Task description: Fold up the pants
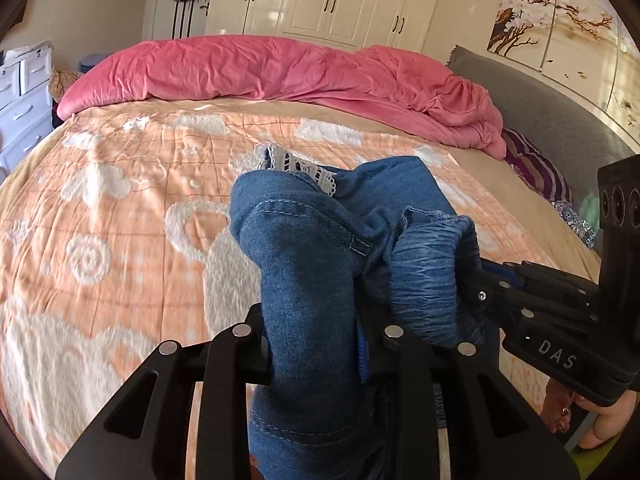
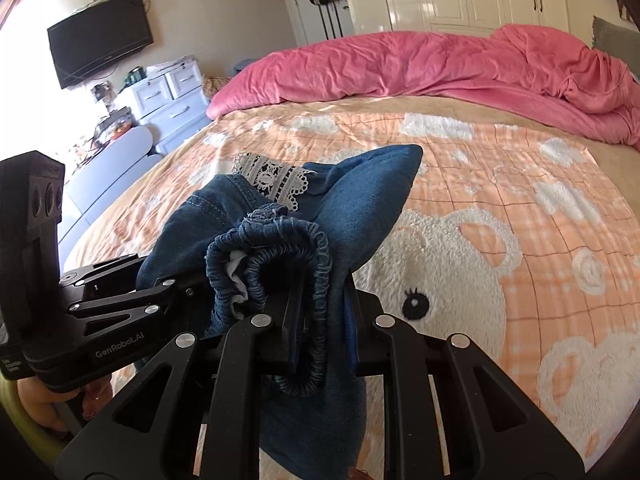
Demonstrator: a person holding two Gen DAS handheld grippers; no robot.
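Blue denim pants (image 1: 304, 264) with white lace trim (image 1: 304, 168) hang bunched above the bed. My left gripper (image 1: 316, 344) is shut on a thick fold of the denim. Close on its right in the left wrist view, my right gripper (image 1: 476, 280) bites the gathered elastic waistband (image 1: 432, 272). In the right wrist view the right gripper (image 2: 320, 320) is shut on that ruffled waistband (image 2: 304, 264), and the pants (image 2: 360, 208) drape over its jaws. The left gripper (image 2: 188, 284) comes in from the left, gripping the same bundle. Both pairs of fingertips are buried in cloth.
An orange blanket (image 1: 120, 208) with white bear patterns covers the bed. A crumpled pink duvet (image 1: 280, 72) lies along the far side. A grey headboard (image 1: 552, 120) is at the right, white drawers (image 2: 172, 96) and a wall television (image 2: 100, 52) at the left.
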